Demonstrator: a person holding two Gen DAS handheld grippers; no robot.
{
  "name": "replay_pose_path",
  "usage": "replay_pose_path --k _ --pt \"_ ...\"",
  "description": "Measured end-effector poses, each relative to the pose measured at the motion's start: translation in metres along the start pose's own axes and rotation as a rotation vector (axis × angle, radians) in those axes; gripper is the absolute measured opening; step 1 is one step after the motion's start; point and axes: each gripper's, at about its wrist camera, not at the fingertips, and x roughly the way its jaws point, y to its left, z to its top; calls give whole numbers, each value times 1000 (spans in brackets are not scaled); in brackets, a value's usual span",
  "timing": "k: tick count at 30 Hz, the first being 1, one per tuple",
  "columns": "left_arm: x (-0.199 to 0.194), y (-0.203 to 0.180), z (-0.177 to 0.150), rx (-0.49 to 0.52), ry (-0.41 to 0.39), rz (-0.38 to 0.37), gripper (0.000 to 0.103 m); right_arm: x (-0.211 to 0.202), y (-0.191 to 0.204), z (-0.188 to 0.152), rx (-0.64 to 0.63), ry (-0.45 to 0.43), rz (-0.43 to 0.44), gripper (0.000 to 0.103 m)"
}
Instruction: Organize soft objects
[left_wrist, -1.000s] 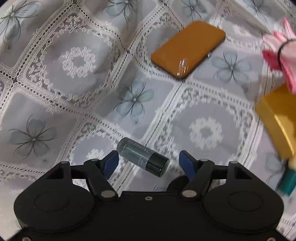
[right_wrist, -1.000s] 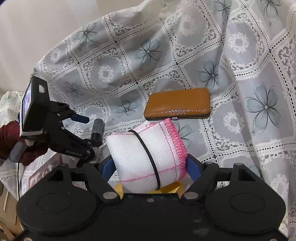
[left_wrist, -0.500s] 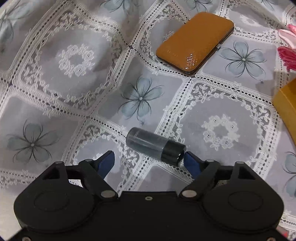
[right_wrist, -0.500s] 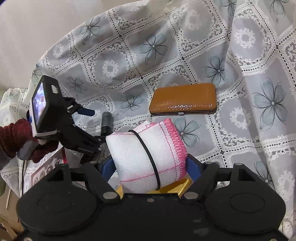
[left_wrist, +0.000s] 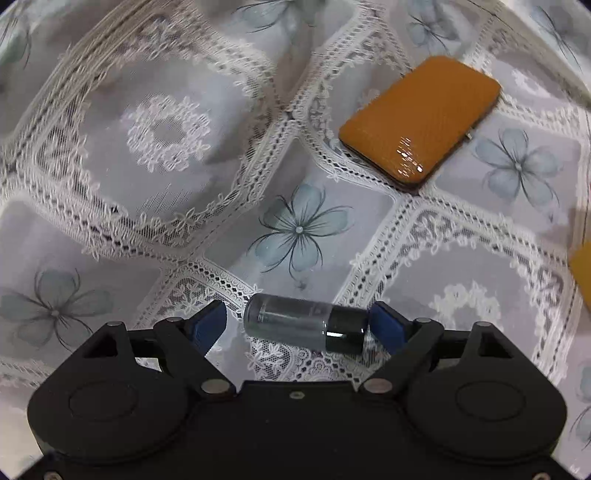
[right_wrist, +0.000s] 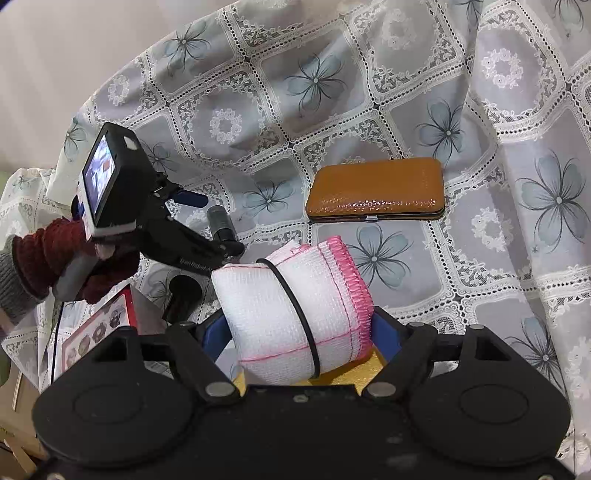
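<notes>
Jaws of your left gripper (left_wrist: 297, 325) spread, small bottle (left_wrist: 306, 328) lying loose between them on the counter (left_wrist: 166, 206). Right gripper (right_wrist: 299, 330) jaws pinch the rolled cloth (right_wrist: 291, 310), above a yellow box (right_wrist: 343, 374).

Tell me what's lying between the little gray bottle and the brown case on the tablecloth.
Nothing but bare tablecloth. In the left wrist view only a printed blue flower sits between the bottle and the brown case.

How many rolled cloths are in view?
1: the rolled cloth, banded, sits between the right gripper's fingers above a yellow box. Others may lie out of frame.
</notes>
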Motion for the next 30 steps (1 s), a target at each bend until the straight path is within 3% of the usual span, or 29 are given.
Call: replay_pose_path --k 2,3,8,12,15,20,24,30 --pt "0 7 -2 -48 4 -24 79 2 0 0 2 0 3 78" --pt "1 9 -4 -71 3 -37 70 2 0 0 3 0 3 78" --pt "-6 20 -15 -180 -24 -107 68 2 0 2 13 -1 5 78" --pt "-26 29 -14 -294 -64 -80 68 -3 0 4 20 -5 -1 78" --pt "-44 29 -2 -337 -79 -4 68 -9 0 6 30 -12 -22 78" --pt "-98 32 0 -489 -94 96 68 -29 1 6 45 -38 -51 78" --pt "-149 22 -14 -592 -120 135 68 -50 3 2 42 -53 -80 78" --pt "-195 -2 -48 -750 -93 65 68 -79 10 -16 34 -46 -73 78"
